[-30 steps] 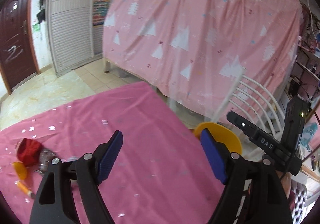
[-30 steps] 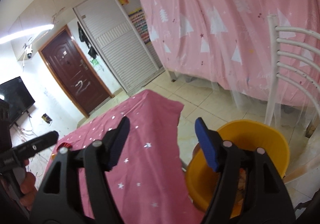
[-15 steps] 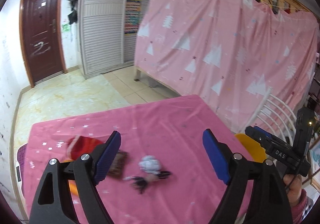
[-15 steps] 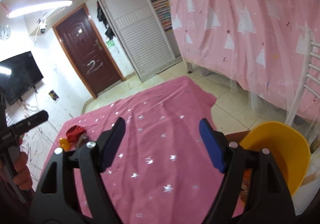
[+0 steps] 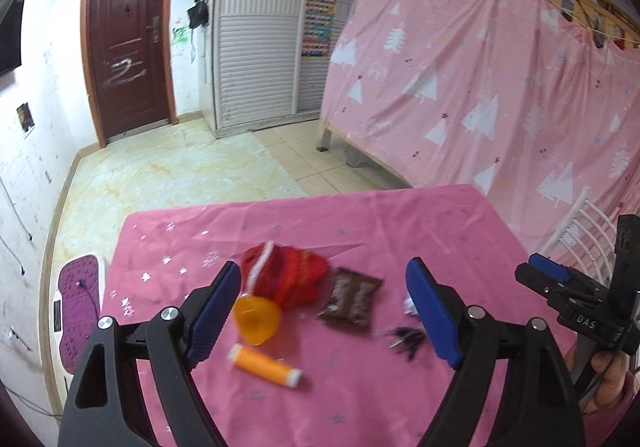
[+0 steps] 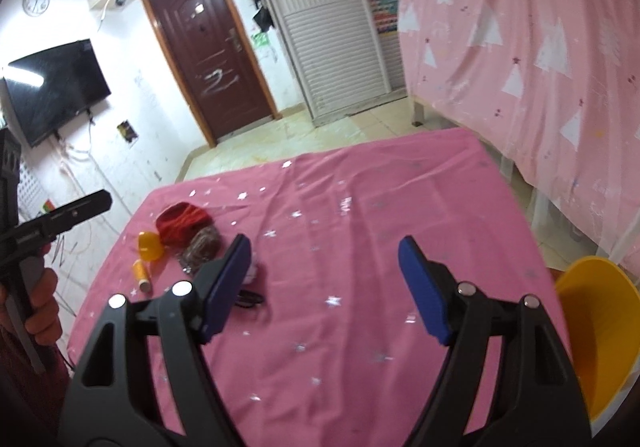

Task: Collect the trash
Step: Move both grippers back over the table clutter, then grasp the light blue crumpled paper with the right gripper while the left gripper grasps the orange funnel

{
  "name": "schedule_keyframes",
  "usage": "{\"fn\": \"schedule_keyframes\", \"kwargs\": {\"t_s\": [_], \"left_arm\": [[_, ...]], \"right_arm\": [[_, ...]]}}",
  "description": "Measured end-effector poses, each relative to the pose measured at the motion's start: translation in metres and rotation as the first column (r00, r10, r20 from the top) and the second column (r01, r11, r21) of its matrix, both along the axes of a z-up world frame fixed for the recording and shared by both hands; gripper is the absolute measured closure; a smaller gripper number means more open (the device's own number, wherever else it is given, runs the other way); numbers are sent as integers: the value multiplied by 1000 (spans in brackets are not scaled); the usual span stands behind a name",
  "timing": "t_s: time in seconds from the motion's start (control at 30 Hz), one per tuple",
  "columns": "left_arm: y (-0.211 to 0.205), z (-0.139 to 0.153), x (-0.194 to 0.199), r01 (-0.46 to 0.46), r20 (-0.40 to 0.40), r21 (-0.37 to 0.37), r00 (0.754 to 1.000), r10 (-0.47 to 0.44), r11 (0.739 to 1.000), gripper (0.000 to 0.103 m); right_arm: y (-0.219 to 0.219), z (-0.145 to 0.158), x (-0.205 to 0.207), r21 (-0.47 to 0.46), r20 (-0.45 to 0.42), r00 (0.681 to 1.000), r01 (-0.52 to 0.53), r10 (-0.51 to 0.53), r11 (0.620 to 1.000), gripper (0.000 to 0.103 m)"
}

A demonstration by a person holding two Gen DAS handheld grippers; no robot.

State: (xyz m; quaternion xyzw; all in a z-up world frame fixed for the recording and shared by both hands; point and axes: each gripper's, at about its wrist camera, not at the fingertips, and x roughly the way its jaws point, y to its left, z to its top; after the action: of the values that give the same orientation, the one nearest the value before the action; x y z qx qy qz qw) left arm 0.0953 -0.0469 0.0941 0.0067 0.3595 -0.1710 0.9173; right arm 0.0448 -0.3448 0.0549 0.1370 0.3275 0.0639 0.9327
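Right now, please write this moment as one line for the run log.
left gripper: open, above trash | right gripper: open, empty | red wrapper, brown packet, orange spool: on table | yellow bin: beside table

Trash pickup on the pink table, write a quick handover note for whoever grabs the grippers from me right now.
Left gripper: open, empty, above the trash cluster.
Right gripper: open, empty, over the bare middle of the pink tablecloth.
On the table's left side: red wrapper, brown snack packet, orange cap, orange tube, small black bits, and a crumpled white scrap partly hidden by a finger.
Yellow bin stands off the table's right edge.
Done: nothing in hand. Left: all pieces into the bin.
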Motion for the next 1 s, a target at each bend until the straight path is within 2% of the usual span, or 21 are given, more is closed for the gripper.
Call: {"fn": "schedule_keyframes", "kwargs": {"t_s": [0.2,0.5,0.57,0.87,1.0], "left_arm": [[20,-20,7,-31,-31,24,999,32,999,25],[26,-55,23,-31,-57,124,998,39,992,25],[27,-61,27,-30,-76,128,996,39,991,25],[32,-85,45,-31,-137,98,989,45,995,25],[34,-89,48,-21,-159,58,987,30,998,25]], "right_arm": [[30,-4,14,-31,-32,998,-60,59,998,30],[68,-14,29,-73,-94,987,-139,132,988,29],[74,-17,31,-79,-103,984,-155,147,985,25],[87,-25,42,-96,-136,976,-185,172,978,25],[92,-27,46,-104,-143,974,-192,176,976,25]]}}
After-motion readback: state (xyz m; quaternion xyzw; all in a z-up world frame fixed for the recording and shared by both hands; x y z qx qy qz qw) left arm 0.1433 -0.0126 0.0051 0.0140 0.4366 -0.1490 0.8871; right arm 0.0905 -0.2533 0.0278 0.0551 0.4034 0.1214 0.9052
